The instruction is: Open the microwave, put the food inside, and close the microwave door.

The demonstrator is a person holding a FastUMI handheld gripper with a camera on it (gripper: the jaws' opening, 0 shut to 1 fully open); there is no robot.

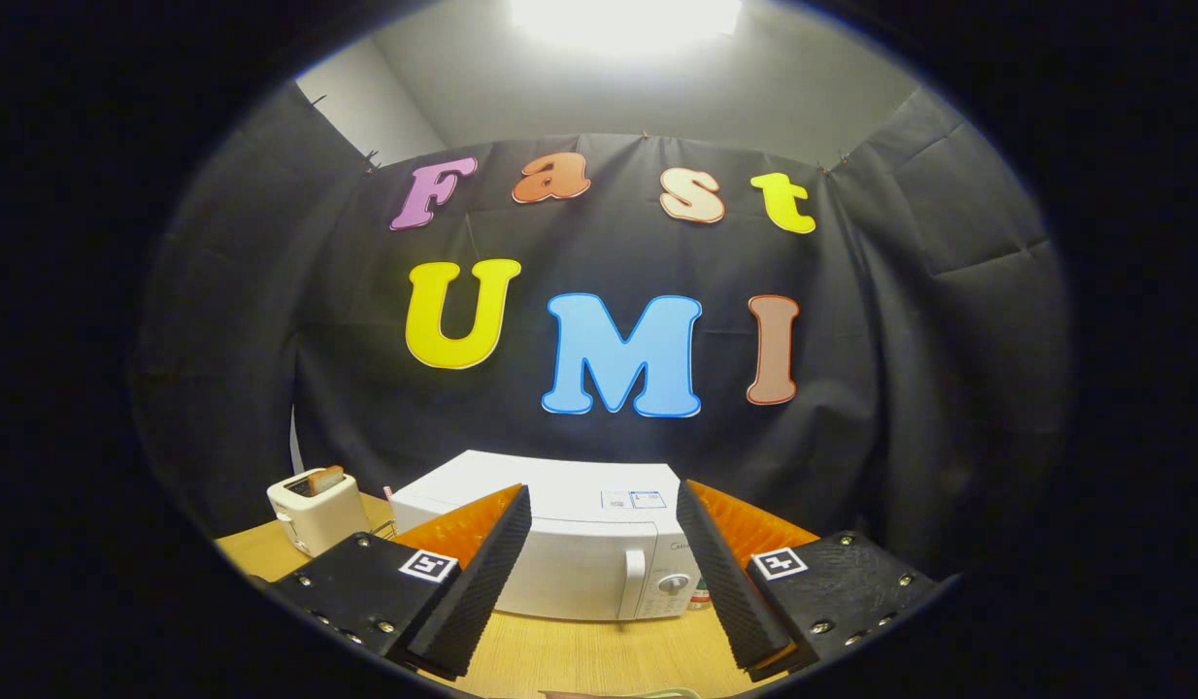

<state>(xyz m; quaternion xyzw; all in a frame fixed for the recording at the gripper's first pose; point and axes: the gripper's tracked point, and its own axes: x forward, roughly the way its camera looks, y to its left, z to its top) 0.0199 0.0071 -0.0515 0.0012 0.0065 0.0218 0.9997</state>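
Microwave (570, 553) sits shut on the surface (580, 655) just beyond the claw (599, 582), whose fingers stand spread and empty. Its handle (635, 582) lies ahead between them; hooking one finger behind it and pulling outward smoothly should swing the door open. A toaster (317, 510) stands off left.

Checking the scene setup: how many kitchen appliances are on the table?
2: the white microwave, door closed, beyond the open gripper, and a toaster to its left. Others may be hidden behind the fingers.

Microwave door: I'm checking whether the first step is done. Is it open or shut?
Shut. The microwave door sits flush with its front, handle facing the open gripper.
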